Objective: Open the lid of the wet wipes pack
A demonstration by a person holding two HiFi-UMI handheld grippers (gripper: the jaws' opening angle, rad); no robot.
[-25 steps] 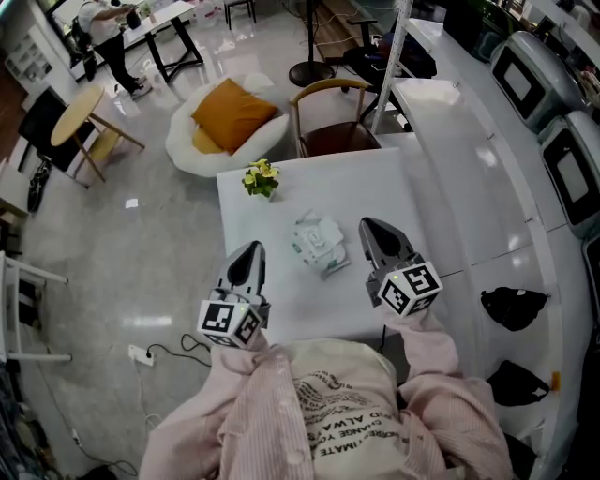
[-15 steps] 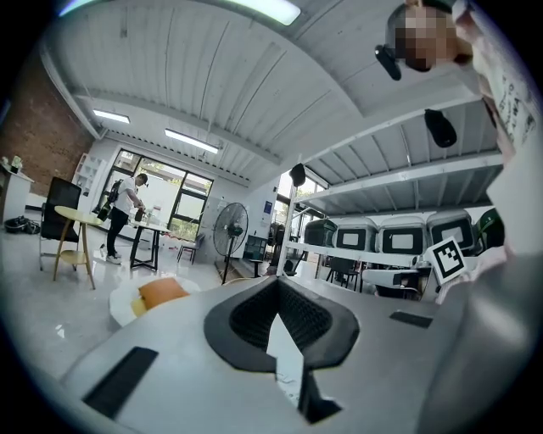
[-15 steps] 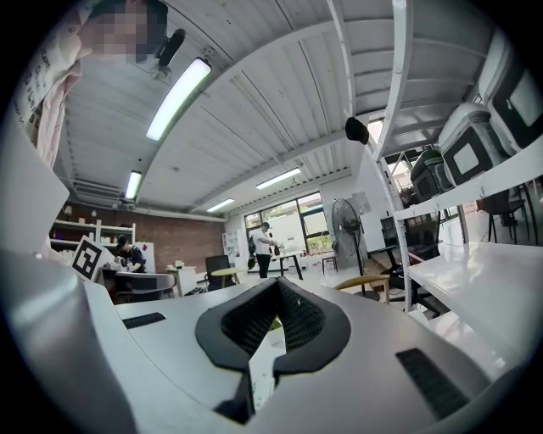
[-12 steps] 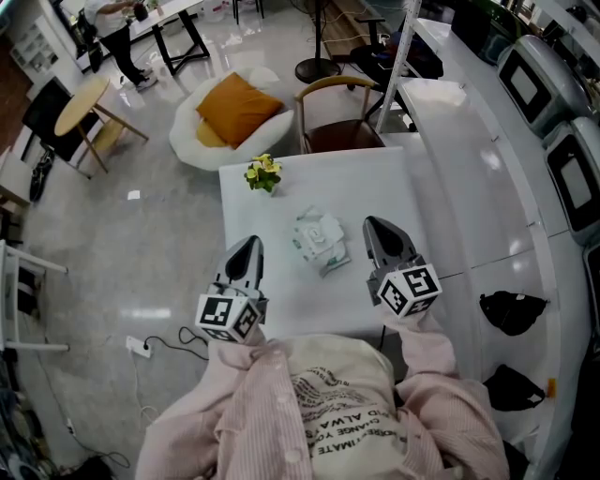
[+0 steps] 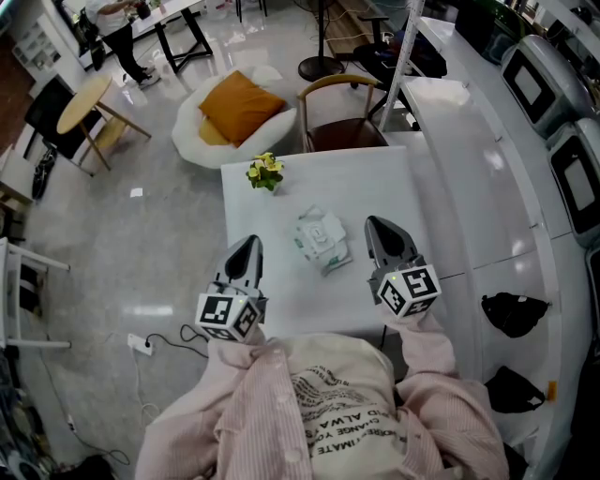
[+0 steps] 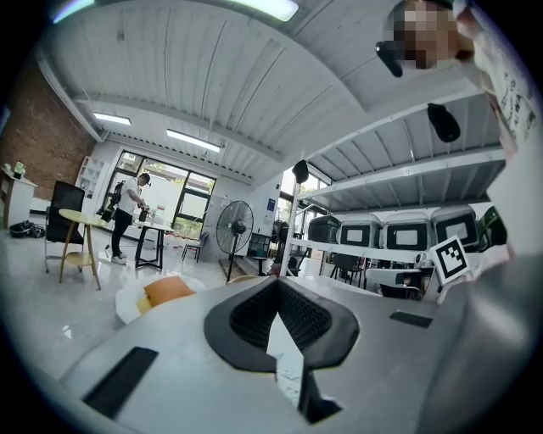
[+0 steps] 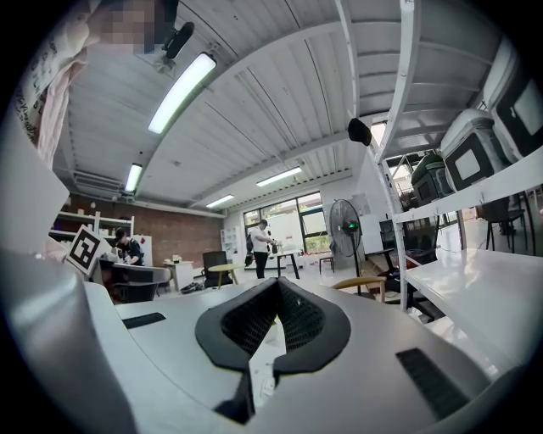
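Between closed left tongs (image 5: 249,249) and closed right tongs (image 5: 377,228) lies a crumpled wipes pack (image 5: 320,240).

1. Your head camera looks steeply down on the white table (image 5: 281,187) from well above, with your left gripper (image 5: 249,247) and right gripper (image 5: 376,227) low in frame.
2. Your left gripper view sits close behind its own jaws, facing level across the room.
3. Your right gripper view does likewise.
4. Both gripper views share the standing fan (image 6: 234,237); all three catch the person (image 5: 111,23) standing far off.
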